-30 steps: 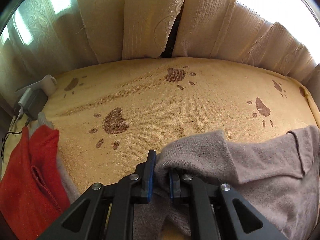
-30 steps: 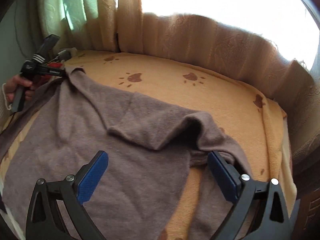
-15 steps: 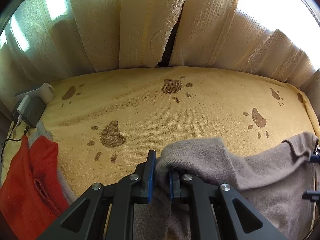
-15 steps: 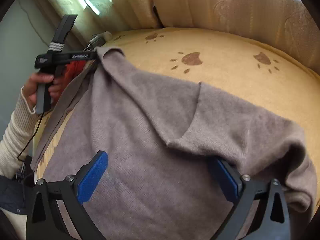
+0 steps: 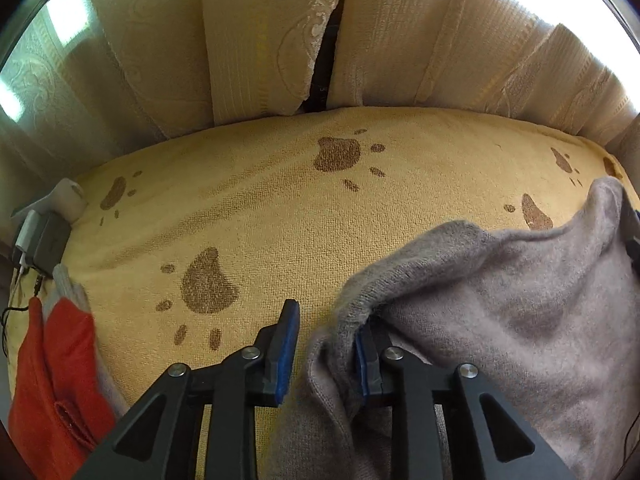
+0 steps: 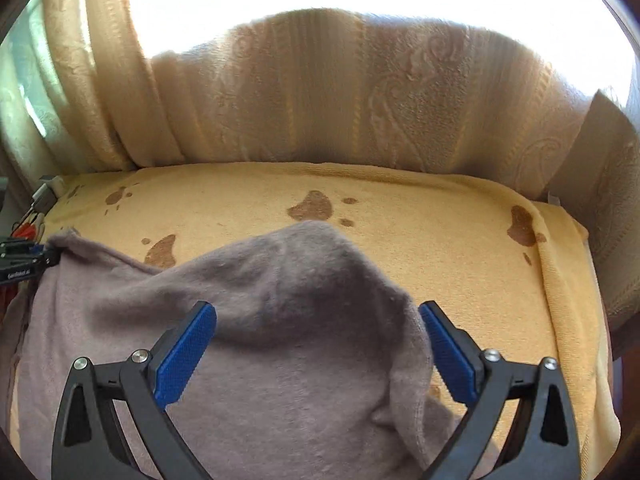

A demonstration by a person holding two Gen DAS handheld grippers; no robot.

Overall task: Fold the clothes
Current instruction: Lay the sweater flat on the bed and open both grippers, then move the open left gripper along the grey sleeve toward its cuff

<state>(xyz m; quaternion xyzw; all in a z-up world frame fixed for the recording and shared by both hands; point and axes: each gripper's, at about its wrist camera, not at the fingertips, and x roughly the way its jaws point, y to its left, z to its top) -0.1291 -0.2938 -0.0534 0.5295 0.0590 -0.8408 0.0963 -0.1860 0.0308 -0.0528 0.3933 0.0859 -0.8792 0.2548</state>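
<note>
Grey-brown sweater (image 5: 520, 320) lies bunched on yellow paw-print blanket (image 5: 280, 216), curtains (image 5: 256, 40) behind. Left gripper (image 5: 326, 344): jaws have just been opening, released; a sweater fold drapes over the right pad, clear of the left pad. Right gripper (image 6: 318, 344): jaws spread wide over the sweater, gripping nothing. Red garment (image 5: 52, 380) at blanket's left edge.

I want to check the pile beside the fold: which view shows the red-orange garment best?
Left wrist view: the red-orange garment fills its lower-left corner, lying on the yellow paw-print blanket. The right wrist view shows only a small red sliver at the left edge.
</note>
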